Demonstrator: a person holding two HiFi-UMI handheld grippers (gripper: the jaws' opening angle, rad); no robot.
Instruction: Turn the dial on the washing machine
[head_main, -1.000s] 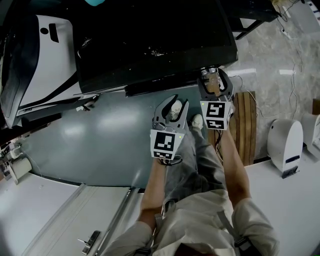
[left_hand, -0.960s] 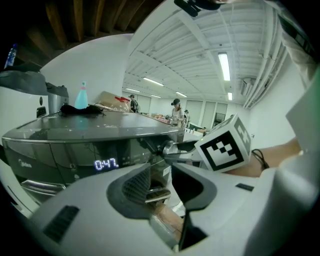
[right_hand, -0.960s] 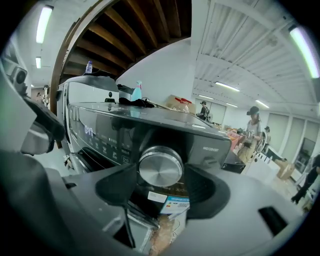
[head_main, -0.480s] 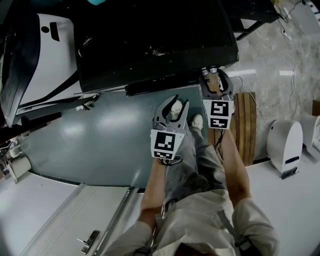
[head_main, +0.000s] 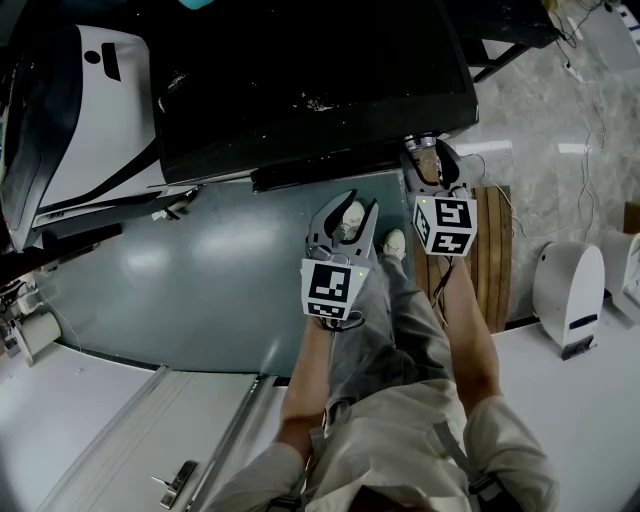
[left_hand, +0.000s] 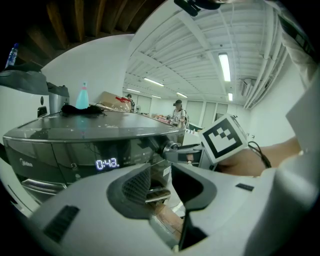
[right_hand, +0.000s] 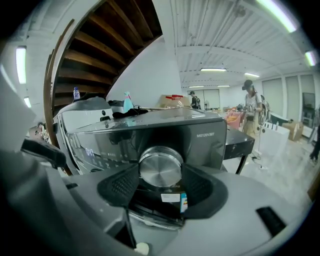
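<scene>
1. Right gripper (right_hand: 160, 181): jaws half-way in and have just been closing. The round metal dial (right_hand: 160, 167) sits between them, with a ribbed pad against each side of it. It is gripped.
2. From the head view, the right gripper (head_main: 425, 150) is at the front edge of the washing machine (head_main: 300, 80). The dial (head_main: 427, 140) is right at its tips, at the machine's corner on that gripper's side.
3. The dial is on the dark control panel (right_hand: 165, 132), straight ahead of the right gripper and centred in its jaws. A small white model label (right_hand: 205, 134) sits on the panel just above and to the right of the dial.
4. Left gripper (left_hand: 162, 182): jaws apart at a medium gap with nothing between the pads. It is empty.
5. From the head view, the left gripper (head_main: 347, 212) is beside the right one, short of the machine front and not touching it.
6. Ahead of the left gripper and to its left, the panel's lit display (left_hand: 107, 163) reads 0:42.
7. In the left gripper view, the right gripper's marker cube (left_hand: 223, 140) is ahead and to the right, close to the machine front.
8. On the machine top, well beyond the left gripper's tips, stands a light blue bottle (left_hand: 82, 97) next to a dark bundle (left_hand: 82, 110).
</scene>
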